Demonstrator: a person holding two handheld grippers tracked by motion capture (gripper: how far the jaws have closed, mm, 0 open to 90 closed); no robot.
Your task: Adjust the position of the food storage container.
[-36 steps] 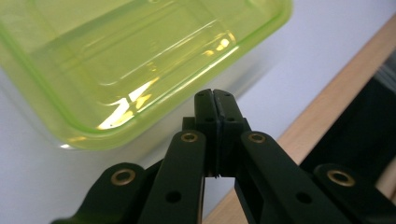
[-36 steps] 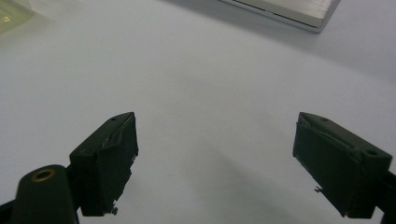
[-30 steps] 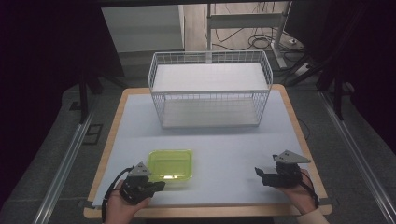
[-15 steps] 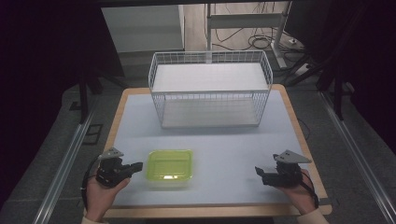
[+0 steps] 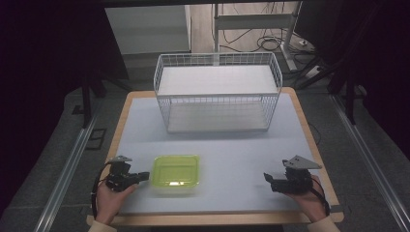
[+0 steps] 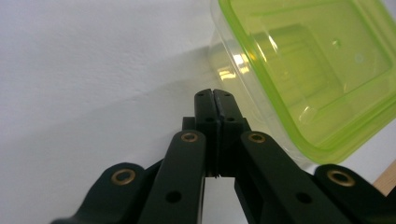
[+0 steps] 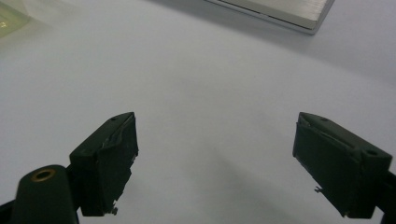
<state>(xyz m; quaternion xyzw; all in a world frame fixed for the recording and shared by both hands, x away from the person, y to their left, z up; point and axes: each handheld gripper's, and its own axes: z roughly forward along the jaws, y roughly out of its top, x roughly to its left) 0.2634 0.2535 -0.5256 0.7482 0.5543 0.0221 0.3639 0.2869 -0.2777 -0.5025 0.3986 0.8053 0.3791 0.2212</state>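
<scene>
A clear box with a lime-green lid [image 5: 176, 171] lies flat on the white table top, near its front left. My left gripper [image 5: 144, 176] rests just left of the box, pointing at its side. In the left gripper view the box [image 6: 308, 70] sits at the upper right, and the left gripper [image 6: 215, 94] has its jaws pressed together with nothing between them, tips close to the box wall. My right gripper [image 5: 266, 179] lies at the front right, far from the box. In the right gripper view the right gripper [image 7: 215, 135] stands wide open over bare table.
A white wire basket [image 5: 217, 92] with a shelf board stands at the back middle of the table [image 5: 232, 154]. The wooden table edge [image 5: 212, 220] runs along the front. Dark floor and rails lie on both sides.
My left gripper swung from the front of the box out to the left, then came back to rest against the box's left side. The right gripper stayed put.
</scene>
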